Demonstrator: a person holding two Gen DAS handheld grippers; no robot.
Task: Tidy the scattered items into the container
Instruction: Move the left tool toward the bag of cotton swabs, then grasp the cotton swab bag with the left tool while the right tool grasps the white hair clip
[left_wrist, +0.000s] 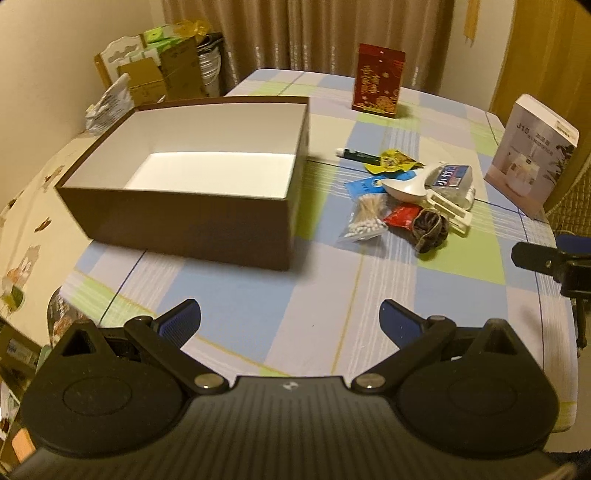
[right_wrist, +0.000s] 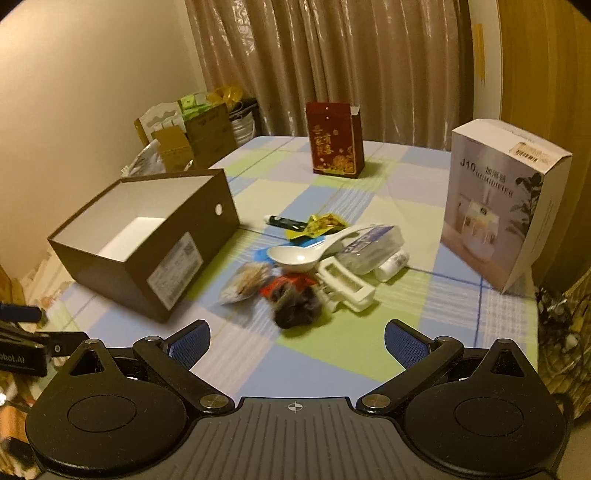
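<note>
A brown open box (left_wrist: 177, 218) (right_wrist: 177, 236) with a white, empty inside stands on the checked tablecloth. To its right lies a heap of small items: a white spoon (left_wrist: 402, 186) (right_wrist: 295, 254), a bag of cotton swabs (left_wrist: 364, 218) (right_wrist: 245, 280), a red packet (left_wrist: 402, 216), a dark scrunchie (left_wrist: 430, 229) (right_wrist: 295, 310), a white clip (left_wrist: 448, 210) (right_wrist: 345, 282), a clear plastic case (left_wrist: 452, 181) (right_wrist: 373, 247), a yellow snack packet (left_wrist: 393, 162) (right_wrist: 321, 225) and a dark tube (left_wrist: 358, 155) (right_wrist: 286, 221). My left gripper (left_wrist: 290, 323) and right gripper (right_wrist: 297, 341) hover open and empty in front.
A red carton (left_wrist: 378, 81) (right_wrist: 334, 138) stands at the table's far side. A white humidifier box (left_wrist: 532, 155) (right_wrist: 504, 206) stands at the right edge. Cardboard boxes and bags (left_wrist: 155, 74) are stacked beyond the table's far left corner, with curtains behind.
</note>
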